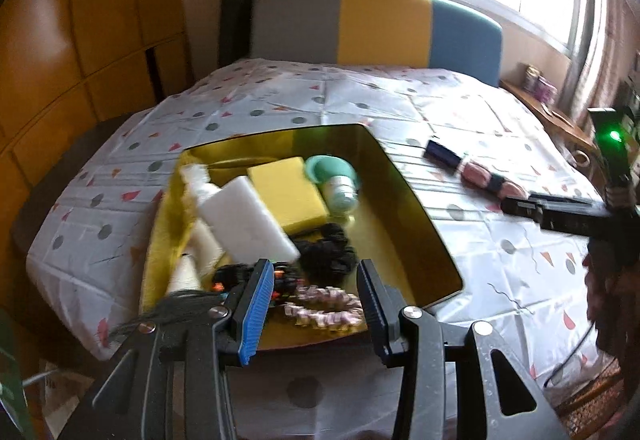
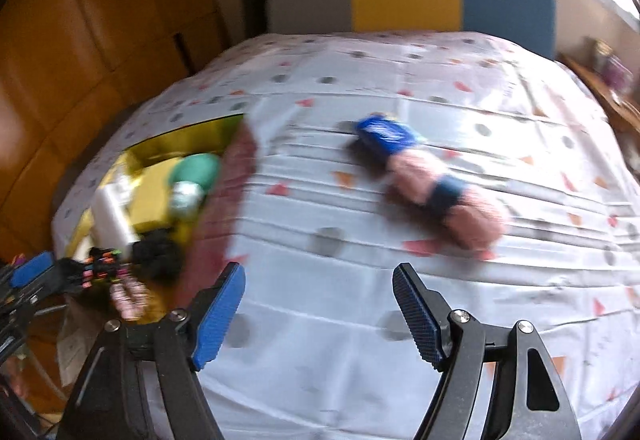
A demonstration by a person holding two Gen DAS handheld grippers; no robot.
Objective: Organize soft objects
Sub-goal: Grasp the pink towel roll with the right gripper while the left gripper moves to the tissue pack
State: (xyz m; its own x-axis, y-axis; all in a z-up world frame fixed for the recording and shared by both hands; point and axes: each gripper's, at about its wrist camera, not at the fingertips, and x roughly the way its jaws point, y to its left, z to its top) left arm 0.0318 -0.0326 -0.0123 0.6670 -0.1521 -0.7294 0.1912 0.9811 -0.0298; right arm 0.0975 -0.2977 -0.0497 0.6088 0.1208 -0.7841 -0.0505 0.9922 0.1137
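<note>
Soft objects fill the gold tray (image 1: 420,200): a white sponge (image 1: 248,224), a yellow sponge (image 1: 290,196), a mint cup (image 1: 330,170), black scrunchies (image 1: 328,250), a pink scrunchie (image 1: 324,308) and pale rolls (image 1: 200,244). Outside it, a pink yarn skein (image 2: 440,188) with blue bands lies on the patterned surface (image 2: 320,340), well ahead of the right claw (image 2: 318,314), whose jaws gape, empty. The left claw (image 1: 316,304) hangs over the tray's near end, partly open, gripping nothing.
</note>
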